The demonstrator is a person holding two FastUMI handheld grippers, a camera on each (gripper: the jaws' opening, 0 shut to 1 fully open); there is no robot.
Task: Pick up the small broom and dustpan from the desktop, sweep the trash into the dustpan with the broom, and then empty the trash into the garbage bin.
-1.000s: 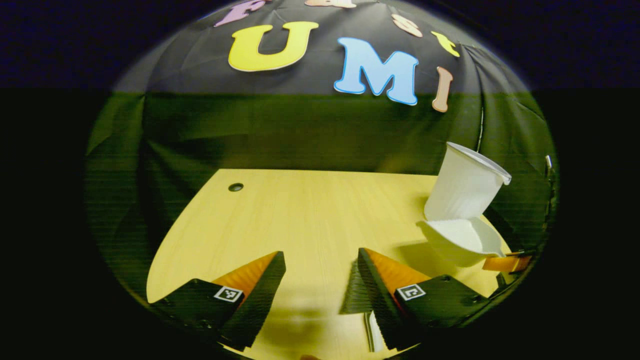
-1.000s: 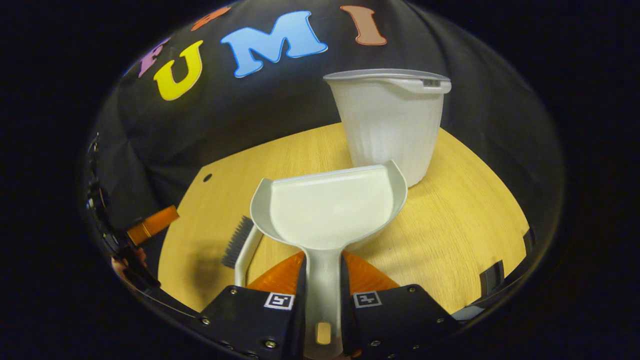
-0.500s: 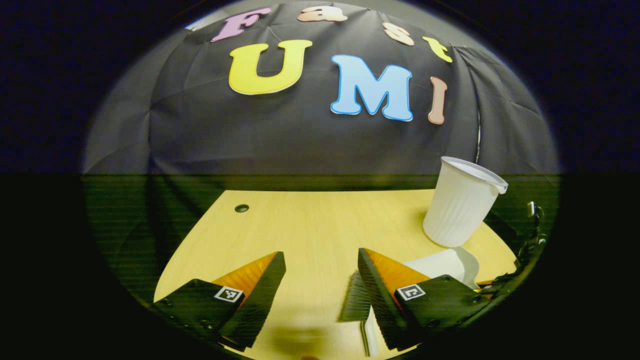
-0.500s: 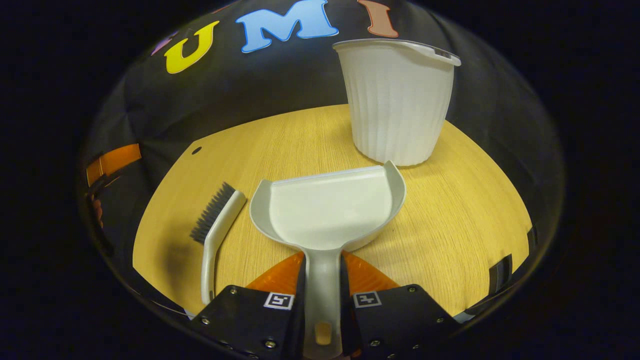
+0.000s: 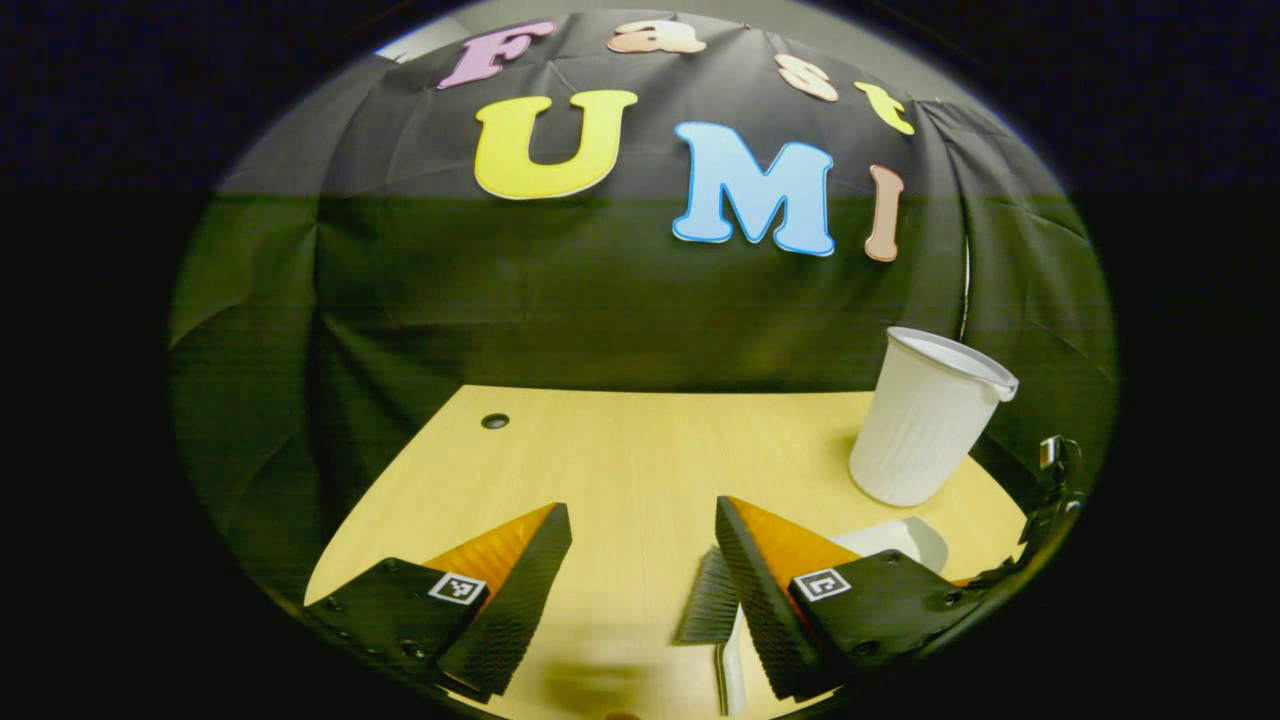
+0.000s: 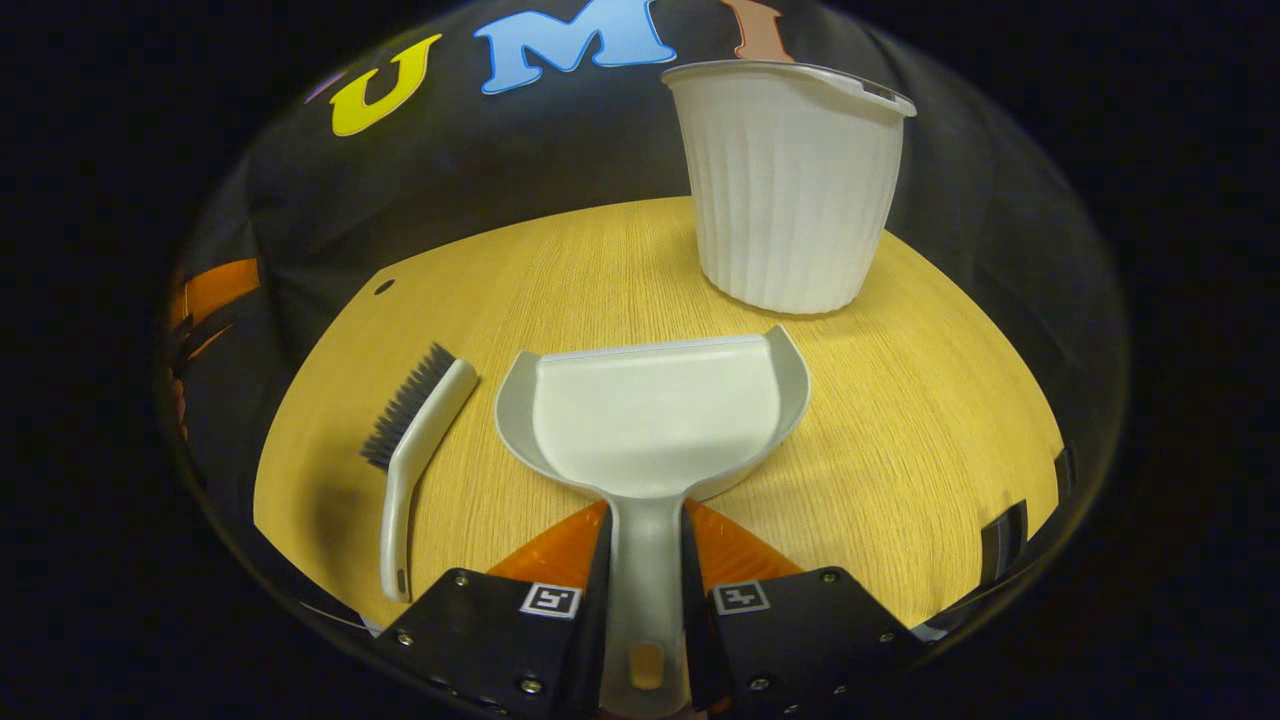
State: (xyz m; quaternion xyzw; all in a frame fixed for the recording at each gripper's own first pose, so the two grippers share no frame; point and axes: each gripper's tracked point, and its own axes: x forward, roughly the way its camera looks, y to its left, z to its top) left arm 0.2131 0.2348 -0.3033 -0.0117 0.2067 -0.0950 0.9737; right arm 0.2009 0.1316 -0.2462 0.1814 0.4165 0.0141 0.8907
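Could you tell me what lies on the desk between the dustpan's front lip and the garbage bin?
Nothing: in the right gripper view, only bare desk separates the dustpan from the garbage bin.

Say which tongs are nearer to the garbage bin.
Right. The right tongs grip the dustpan, whose front edge lies just short of the garbage bin. The left tongs hang open farther back, off to its left.

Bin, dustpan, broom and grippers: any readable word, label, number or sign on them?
None can be read.
The bin, dustpan and broom are plain.
The left gripper and right gripper carry square patterned markers, without letters or digits.
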